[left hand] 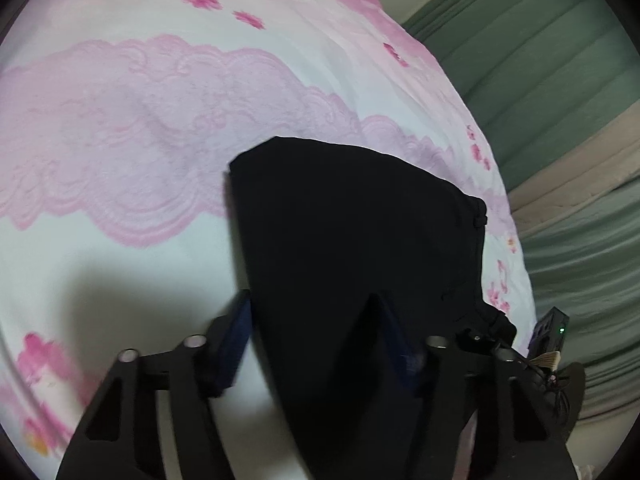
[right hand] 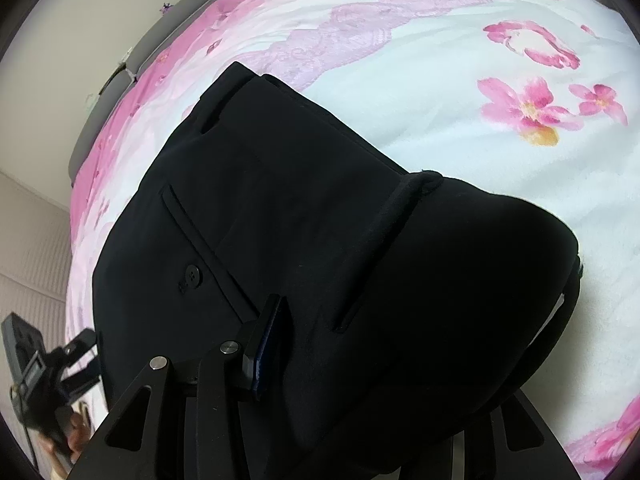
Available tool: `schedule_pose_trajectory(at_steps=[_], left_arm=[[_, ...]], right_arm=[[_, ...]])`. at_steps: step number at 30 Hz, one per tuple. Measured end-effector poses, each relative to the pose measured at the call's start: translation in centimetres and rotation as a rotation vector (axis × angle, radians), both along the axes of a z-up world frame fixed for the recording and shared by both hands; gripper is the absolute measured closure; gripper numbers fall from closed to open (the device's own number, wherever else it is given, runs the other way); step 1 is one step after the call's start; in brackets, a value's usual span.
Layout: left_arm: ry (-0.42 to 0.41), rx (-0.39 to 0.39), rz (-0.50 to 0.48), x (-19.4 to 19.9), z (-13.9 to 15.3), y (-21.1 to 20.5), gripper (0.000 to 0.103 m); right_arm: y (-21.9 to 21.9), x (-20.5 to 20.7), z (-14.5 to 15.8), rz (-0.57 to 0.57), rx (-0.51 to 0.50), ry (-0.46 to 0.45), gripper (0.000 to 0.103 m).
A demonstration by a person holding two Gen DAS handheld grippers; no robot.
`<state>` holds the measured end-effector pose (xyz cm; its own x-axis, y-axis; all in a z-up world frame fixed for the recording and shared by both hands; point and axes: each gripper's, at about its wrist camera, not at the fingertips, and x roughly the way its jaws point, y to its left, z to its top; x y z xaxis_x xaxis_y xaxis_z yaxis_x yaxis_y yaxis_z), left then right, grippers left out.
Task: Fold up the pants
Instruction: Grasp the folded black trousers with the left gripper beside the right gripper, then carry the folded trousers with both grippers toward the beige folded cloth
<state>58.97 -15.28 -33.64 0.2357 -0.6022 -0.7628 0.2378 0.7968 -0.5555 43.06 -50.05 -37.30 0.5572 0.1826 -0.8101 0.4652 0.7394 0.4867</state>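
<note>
My black pants (right hand: 280, 208) lie folded over on the floral bedspread (right hand: 420, 92) near its edge, waistband, buttoned back pocket and belt loops facing up.

The black pants (left hand: 352, 240) lie on a bed under a white bedspread (left hand: 160, 240) printed with pink lace bands and flowers, close to the bedspread's right edge. The left gripper (left hand: 316, 344) has a fold of the dark cloth bunched between its two blue-padded fingers (left hand: 236, 344), which bear on it from either side. Beyond the right edge hangs green draped fabric (left hand: 540, 80). Another black device with a small green light (left hand: 554, 330) shows at that edge.
</note>
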Motion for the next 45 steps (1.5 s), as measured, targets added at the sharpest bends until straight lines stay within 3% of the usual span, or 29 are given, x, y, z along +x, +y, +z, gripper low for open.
schedule_pose_trajectory(at_steps=[8, 12, 19, 27, 31, 37, 45], left_arm=[[0.031, -0.102, -0.009, 2.4, -1.8, -0.8, 0.051], [0.047, -0.116, 0.003, 3.3, -2.5, -1.7, 0.055], [0.049, -0.007, 0.003, 3.3, -1.7, -3.0, 0.063], [-0.073, 0.105, -0.041, 0.9, 2.9, -4.6, 0.081], [-0.088, 0.133, -0.059, -0.4, 5.3, -5.0, 0.082], [-0.113, 0.237, -0.087, -4.3, 8.7, -5.7, 0.083], [-0.127, 0.301, -0.015, -11.7, 14.5, -4.7, 0.083]], right_arm=[[1.0, 1.5, 0.2, 0.004, -0.021, -0.007, 0.06], [1.0, 1.7, 0.0, 0.009, -0.016, -0.016, 0.06], [0.8, 2.2, 0.1, 0.003, -0.004, 0.0, 0.061], [1.0, 2.5, 3.0, 0.046, -0.043, 0.013, 0.075], [1.5, 2.1, 5.9, 0.085, -0.076, -0.03, 0.078], [2.3, 1.2, 10.2, 0.161, -0.127, -0.063, 0.079], [3.7, -2.8, 15.4, 0.294, -0.151, -0.048, 0.079]])
